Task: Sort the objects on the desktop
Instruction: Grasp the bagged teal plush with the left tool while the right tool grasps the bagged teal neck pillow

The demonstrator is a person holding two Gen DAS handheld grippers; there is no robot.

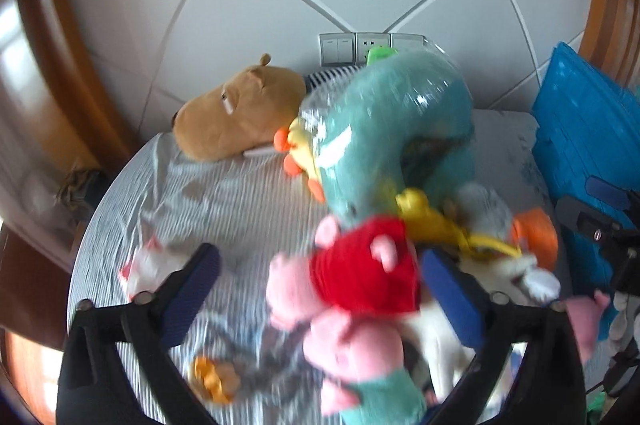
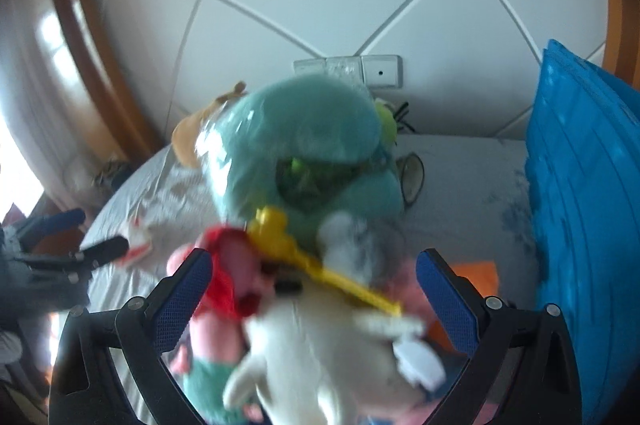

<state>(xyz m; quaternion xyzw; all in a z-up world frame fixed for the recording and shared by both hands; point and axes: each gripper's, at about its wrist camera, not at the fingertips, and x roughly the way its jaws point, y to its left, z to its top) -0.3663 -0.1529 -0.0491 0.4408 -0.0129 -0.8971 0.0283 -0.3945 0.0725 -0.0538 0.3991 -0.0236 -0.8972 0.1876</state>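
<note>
A pile of plush toys lies on a grey striped cloth [image 1: 224,193]. My left gripper [image 1: 320,289] is open around a pink pig in a red shirt [image 1: 360,285]. My right gripper [image 2: 314,299] is open over a white plush [image 2: 320,353], with the same pig [image 2: 224,289] by its left finger. A teal U-shaped pillow in clear wrap [image 1: 384,129] [image 2: 308,153] lies behind the pile, with a yellow toy [image 1: 432,221] [image 2: 288,245] and a grey fluffy toy [image 1: 480,205] in front of it. A brown capybara plush [image 1: 240,113] lies at the back left.
A blue plastic crate [image 1: 588,129] [image 2: 580,217] stands at the right. A small white and red packet [image 1: 144,265] and an orange trinket [image 1: 214,379] lie on the cloth at left. An orange item [image 1: 536,233] sits by the crate. Wall sockets [image 1: 356,47] are behind.
</note>
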